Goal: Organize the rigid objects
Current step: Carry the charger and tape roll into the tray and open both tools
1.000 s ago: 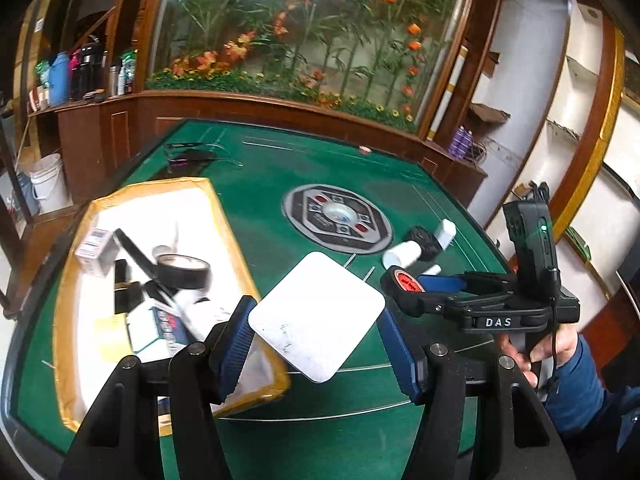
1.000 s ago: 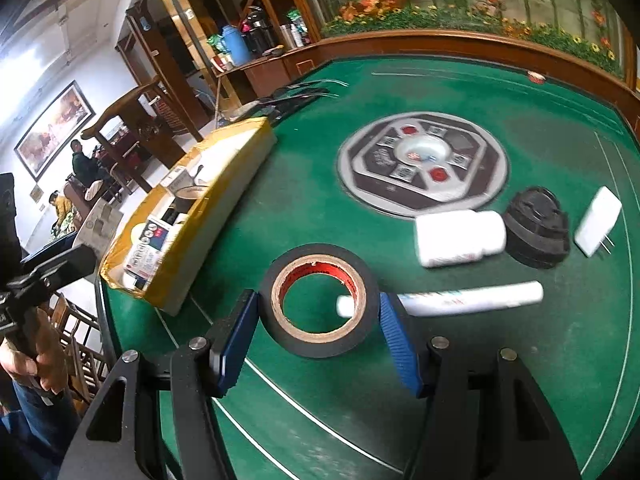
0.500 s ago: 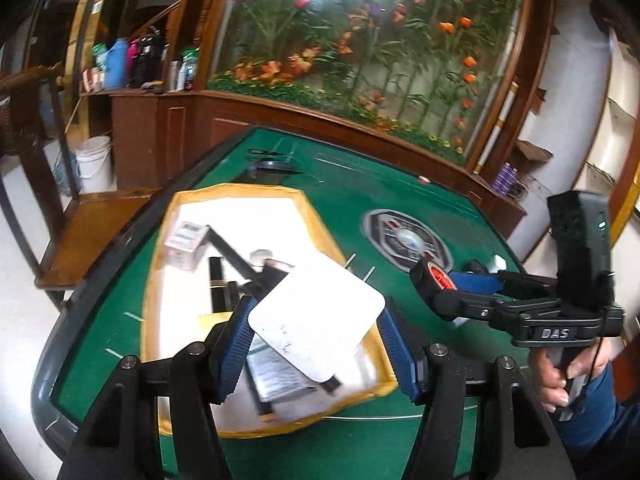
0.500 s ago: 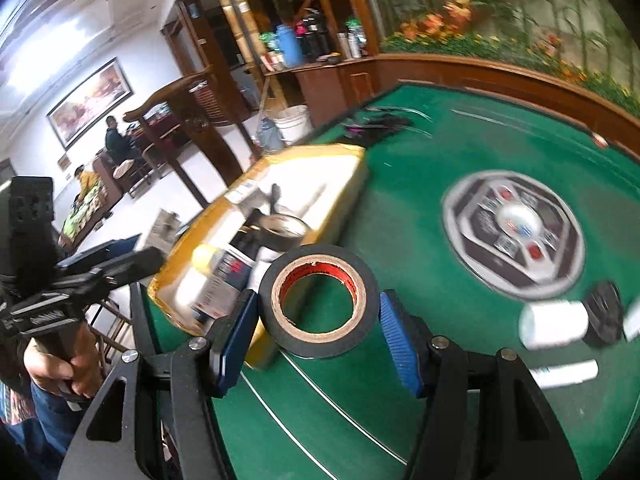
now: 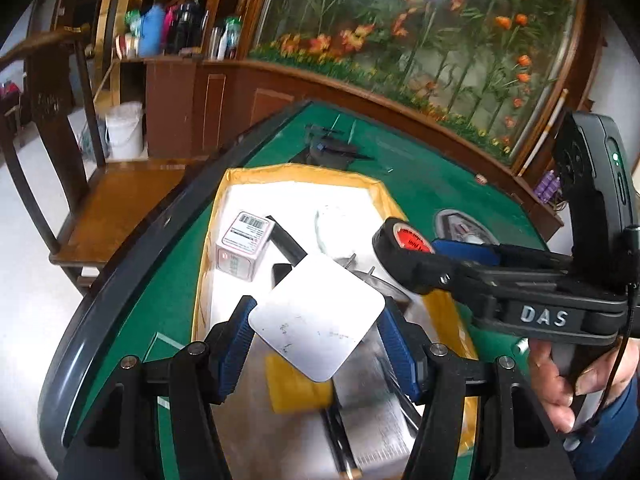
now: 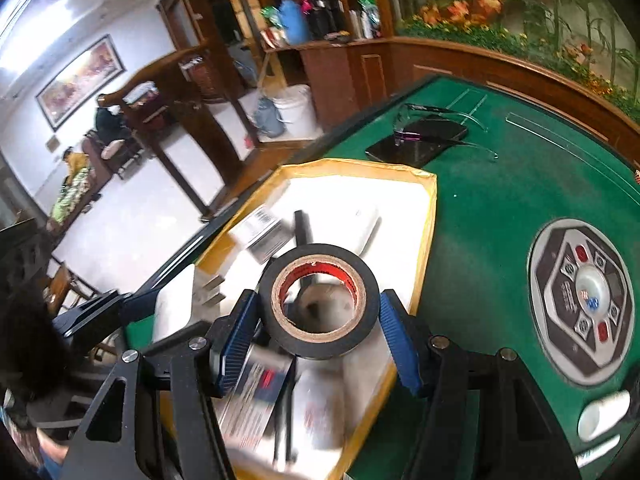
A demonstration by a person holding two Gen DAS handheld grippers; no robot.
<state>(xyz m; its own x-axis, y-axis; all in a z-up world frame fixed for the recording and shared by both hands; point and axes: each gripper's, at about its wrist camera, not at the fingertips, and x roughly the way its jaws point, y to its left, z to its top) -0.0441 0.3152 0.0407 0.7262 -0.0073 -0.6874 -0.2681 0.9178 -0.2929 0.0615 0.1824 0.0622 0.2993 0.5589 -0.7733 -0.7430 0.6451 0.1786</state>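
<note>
Yellow walls are going round the box, and both claws are hanging over it now. The box is sitting on the green table, near its edge.

The left claw is squeezing a white plate between its blue pads. The pads are pressing on two sides of the plate, so the claw is about half open and holding tight. The plate is up in the air, tilted, over the near part of the box.

The right claw is gripping a black tape roll the same way. Its pads are touching the roll on both sides. The roll is over the middle of the box, above other stuff.

The box is already holding a small carton, a black stick and some flat packs. I think the step now is putting both things down inside.

To do it well, each claw should be going lower before letting go, so nothing is bouncing out. The far white part of the box looks bare, so that is a good spot for the tape. The plate should be going in flat, not on its corner. The two claws are close together, so one should be moving first, then the other
</note>
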